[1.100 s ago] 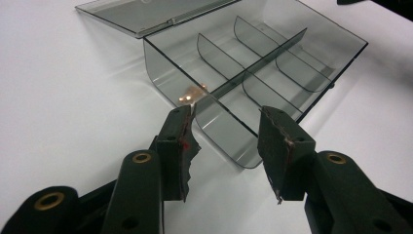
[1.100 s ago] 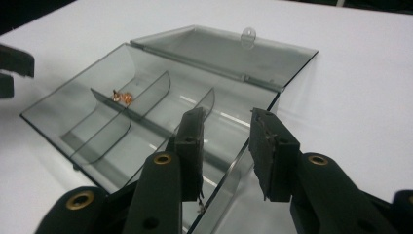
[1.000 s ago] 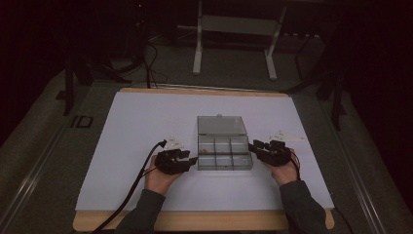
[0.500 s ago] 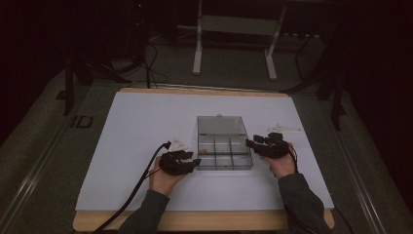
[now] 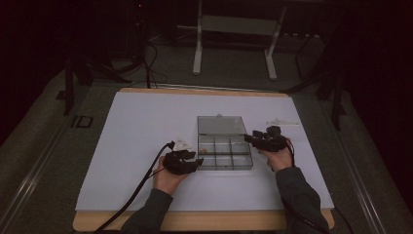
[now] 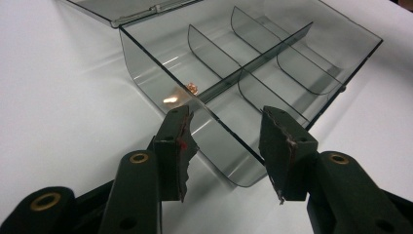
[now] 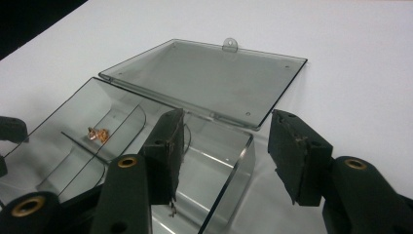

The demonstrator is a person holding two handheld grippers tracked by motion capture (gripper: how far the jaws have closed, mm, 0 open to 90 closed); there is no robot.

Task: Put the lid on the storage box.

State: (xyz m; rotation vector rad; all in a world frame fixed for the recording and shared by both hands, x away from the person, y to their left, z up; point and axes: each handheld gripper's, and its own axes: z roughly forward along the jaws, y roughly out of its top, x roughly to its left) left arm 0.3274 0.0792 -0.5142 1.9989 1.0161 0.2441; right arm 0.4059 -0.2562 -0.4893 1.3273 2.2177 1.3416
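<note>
At the near left corner of the clear compartment box (image 6: 253, 83), the left claw (image 6: 229, 146) stands with its jaws apart, one to each side of the corner wall. The right claw (image 7: 226, 156), also apart, straddles the box's right end. The gripper views show what the high view blurs: a small copper-coloured piece (image 7: 98, 134) lying in one compartment, curved dividers, and the hinged lid (image 7: 204, 80) lying open flat behind. The smoky transparent box sits mid-worktop (image 5: 146, 122), on a white sheet. Beyond lie a dark floor, cables and a metal stand (image 5: 234, 39).
</note>
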